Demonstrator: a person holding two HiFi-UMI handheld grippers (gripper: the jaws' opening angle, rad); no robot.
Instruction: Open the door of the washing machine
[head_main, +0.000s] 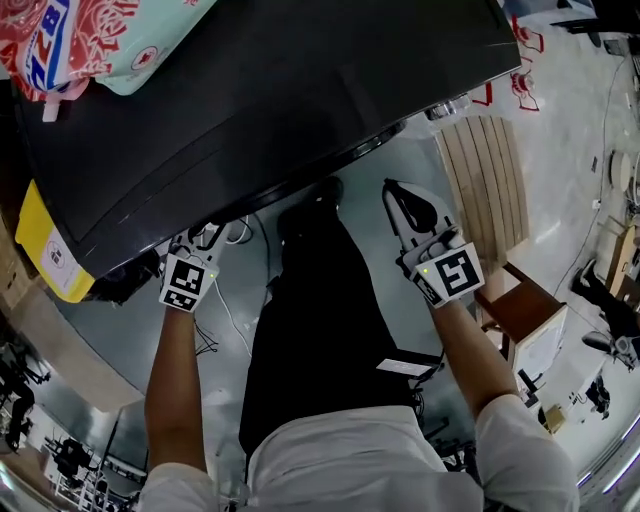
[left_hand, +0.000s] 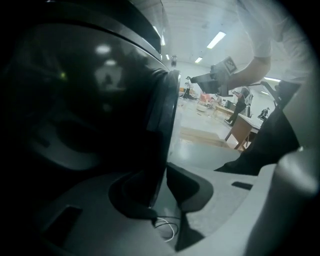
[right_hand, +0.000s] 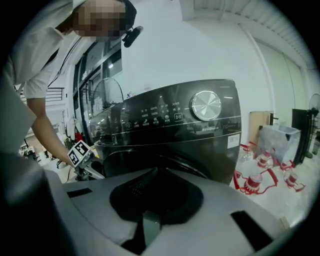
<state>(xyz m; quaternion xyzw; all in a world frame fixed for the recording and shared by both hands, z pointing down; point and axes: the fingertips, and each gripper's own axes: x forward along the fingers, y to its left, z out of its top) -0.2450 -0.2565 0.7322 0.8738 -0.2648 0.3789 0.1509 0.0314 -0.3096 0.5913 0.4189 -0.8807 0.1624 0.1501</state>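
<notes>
**Your left gripper straddles the rim of the door; your right gripper hangs clear of the washing machine.**

The door sits on the machine's front face, and from your left gripper it fills the left side of the view. Its dark rim runs down between that gripper's jaws, which stand partly spread. The left-hand pad lies dark against the rim, so you cannot tell whether it touches. A pale strip of floor shows between the rim and the right-hand pad. Your right gripper's jaws are pressed together on nothing. It is held out from the machine's front edge, well apart from the door, and points at the front below the control panel and round dial.
</notes>
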